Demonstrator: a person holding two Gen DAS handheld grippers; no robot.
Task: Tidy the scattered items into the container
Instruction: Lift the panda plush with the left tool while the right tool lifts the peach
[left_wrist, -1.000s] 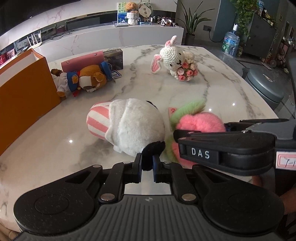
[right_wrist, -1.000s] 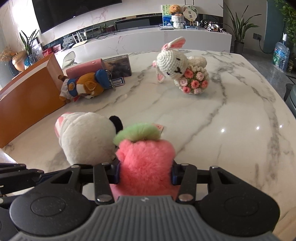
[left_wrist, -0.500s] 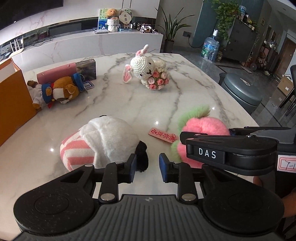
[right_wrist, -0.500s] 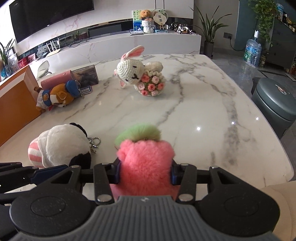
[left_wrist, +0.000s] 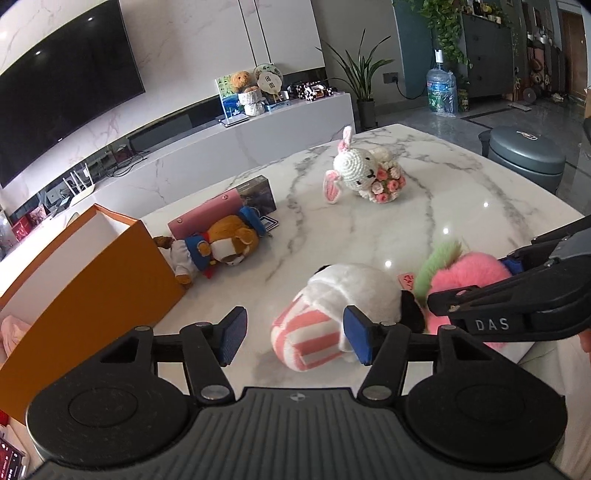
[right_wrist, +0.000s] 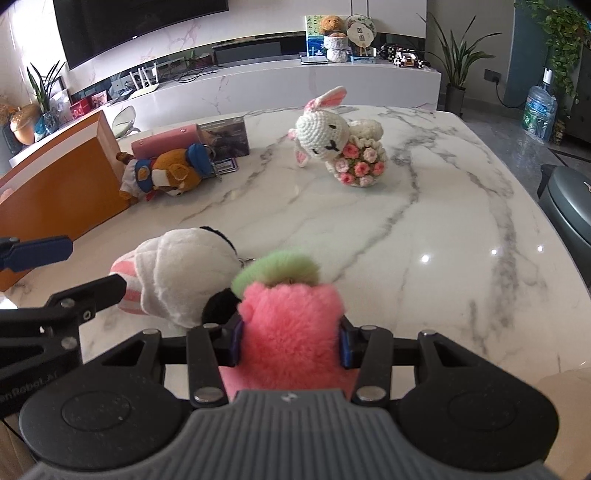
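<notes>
Here the white plush with pink stripes (left_wrist: 343, 310) lies on the marble table (left_wrist: 424, 206), the left gripper (left_wrist: 295, 336) just above it with jaws that have just been opening, not pressing it. Touching that plush, the pink fluffy toy (right_wrist: 291, 325) sits clamped in the right gripper (right_wrist: 290, 345). Beyond the plush lie the bear toy (left_wrist: 218, 249) and crochet rabbit (left_wrist: 360, 177), the orange box (left_wrist: 85, 280) beside the bear

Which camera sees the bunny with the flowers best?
The right wrist view. There the crochet bunny is nearer and clearer, so its face and the pink flower bouquet show well. In the left wrist view the same bunny lies farther off, smaller, with fewer details visible.
</notes>
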